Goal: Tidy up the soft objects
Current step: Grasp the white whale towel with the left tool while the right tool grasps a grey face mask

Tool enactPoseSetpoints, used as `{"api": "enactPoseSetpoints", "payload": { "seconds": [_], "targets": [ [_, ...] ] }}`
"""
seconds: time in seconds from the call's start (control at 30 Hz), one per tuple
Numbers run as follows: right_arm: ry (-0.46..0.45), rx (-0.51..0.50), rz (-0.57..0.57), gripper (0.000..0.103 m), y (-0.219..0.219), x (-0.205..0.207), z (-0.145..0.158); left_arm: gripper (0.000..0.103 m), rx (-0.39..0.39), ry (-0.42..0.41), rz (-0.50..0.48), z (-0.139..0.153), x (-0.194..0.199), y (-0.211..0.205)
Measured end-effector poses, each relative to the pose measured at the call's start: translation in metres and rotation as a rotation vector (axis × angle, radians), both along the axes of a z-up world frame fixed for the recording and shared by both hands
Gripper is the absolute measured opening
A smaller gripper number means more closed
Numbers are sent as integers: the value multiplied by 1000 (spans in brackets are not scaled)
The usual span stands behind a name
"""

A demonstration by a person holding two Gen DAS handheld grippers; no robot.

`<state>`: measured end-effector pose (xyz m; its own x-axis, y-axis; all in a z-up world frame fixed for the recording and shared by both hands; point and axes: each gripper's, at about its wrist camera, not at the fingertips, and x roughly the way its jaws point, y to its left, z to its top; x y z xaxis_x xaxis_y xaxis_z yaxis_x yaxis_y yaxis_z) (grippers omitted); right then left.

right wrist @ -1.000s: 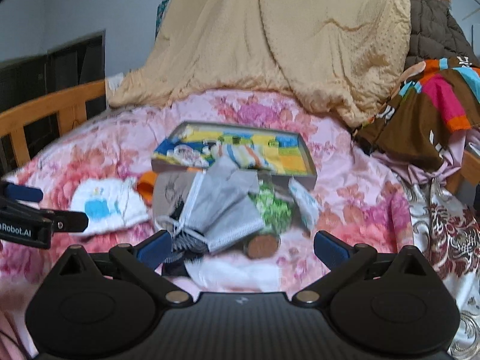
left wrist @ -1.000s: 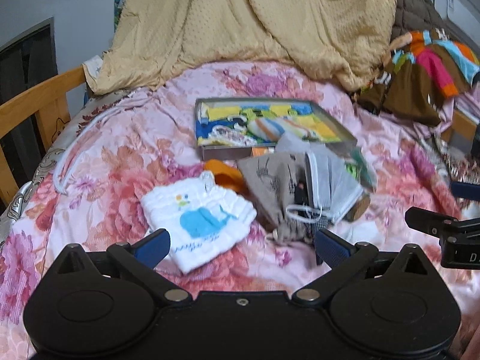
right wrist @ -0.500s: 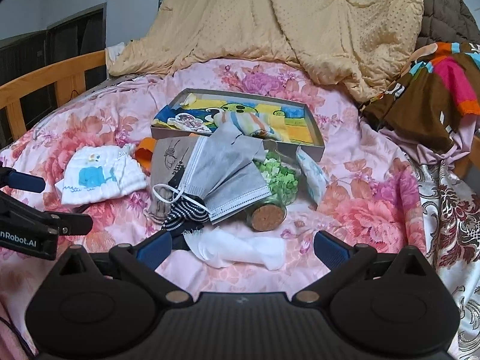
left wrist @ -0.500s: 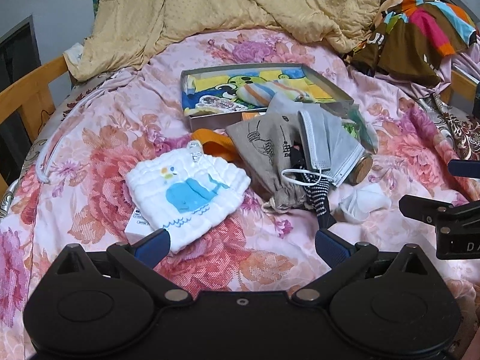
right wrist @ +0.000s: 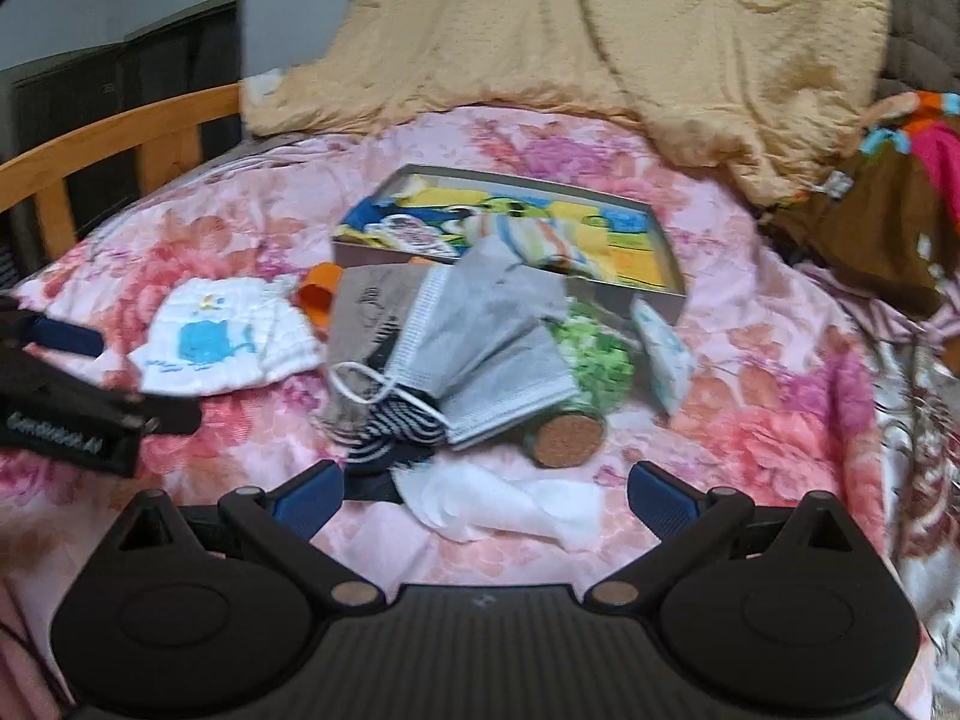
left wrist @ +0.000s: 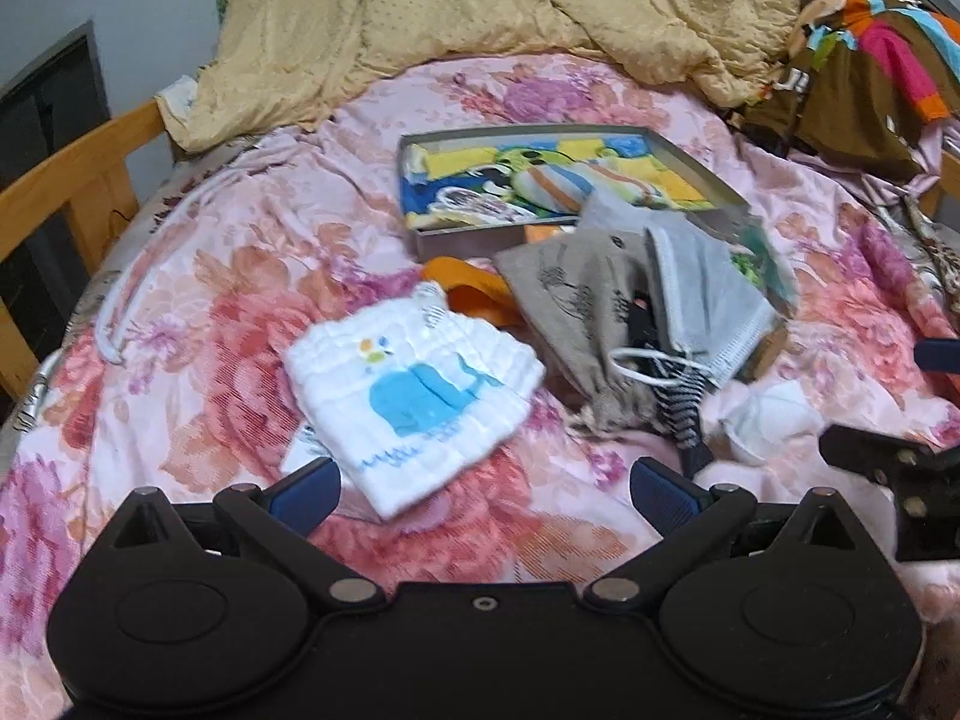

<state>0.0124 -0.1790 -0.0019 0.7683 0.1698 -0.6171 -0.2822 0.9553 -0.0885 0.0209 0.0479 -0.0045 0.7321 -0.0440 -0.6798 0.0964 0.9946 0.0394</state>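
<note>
- Progress, as I read it: early. Soft items sit in a loose heap on the bed [left wrist: 198, 276] just in front of the box [left wrist: 690, 162]; nothing is gripped.
- Left claw [left wrist: 485, 483]: released, jaws wide apart, empty, hovering just short of the white cloth [left wrist: 408, 384] with the blue whale print.
- Right claw [right wrist: 485, 489]: released, jaws wide, empty, with the crumpled white tissue [right wrist: 510, 507] lying between its tips.
- Box: shallow, open, cartoon-print lining; a striped cloth [right wrist: 528, 237] already lies inside. Whether it counts as sorted, cannot tell.
- Heap, outside the box: grey face masks [right wrist: 492, 342] on a beige pouch [left wrist: 570, 300], a striped sock [right wrist: 396, 429] under the mask loops, and an orange piece [left wrist: 474, 288] between cloth and pouch.
- Also there: a corked glass jar [right wrist: 567, 429] with green filling, partly under the masks, and a small pale packet [right wrist: 663, 357] just beside it. The jar is not soft, so probably stays out.
- Left to do, by judgement: practically all of it, starting with whale cloth or tissue.
- Writing: the left claw's body, seen from the right wrist view, carries white lettering ending in ".AI"; the rest is too blurred. Blue stitched script under the whale is unreadable. Ink drawings on the pouch, no legible text.
</note>
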Motion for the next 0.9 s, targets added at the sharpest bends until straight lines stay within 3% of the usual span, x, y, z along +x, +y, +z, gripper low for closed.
{"api": "enactPoseSetpoints", "payload": {
  "seconds": [0.17, 0.37, 0.7, 0.8, 0.9],
  "targets": [
    [-39, -71, 94, 103, 10, 8, -2, 102, 42, -21, 5, 2, 12, 8],
    [-105, -100, 186, 103, 18, 25, -7, 102, 37, -7, 20, -3, 39, 22],
    [-182, -138, 319, 100, 41, 52, -14, 99, 53, 82, 57, -17, 61, 34],
    [-179, -166, 315, 98, 47, 61, -15, 94, 69, 94, 55, -23, 66, 36],
    [-157, -160, 284, 93, 44, 72, -21, 89, 21, 107, 48, -29, 74, 39]
  ]
}}
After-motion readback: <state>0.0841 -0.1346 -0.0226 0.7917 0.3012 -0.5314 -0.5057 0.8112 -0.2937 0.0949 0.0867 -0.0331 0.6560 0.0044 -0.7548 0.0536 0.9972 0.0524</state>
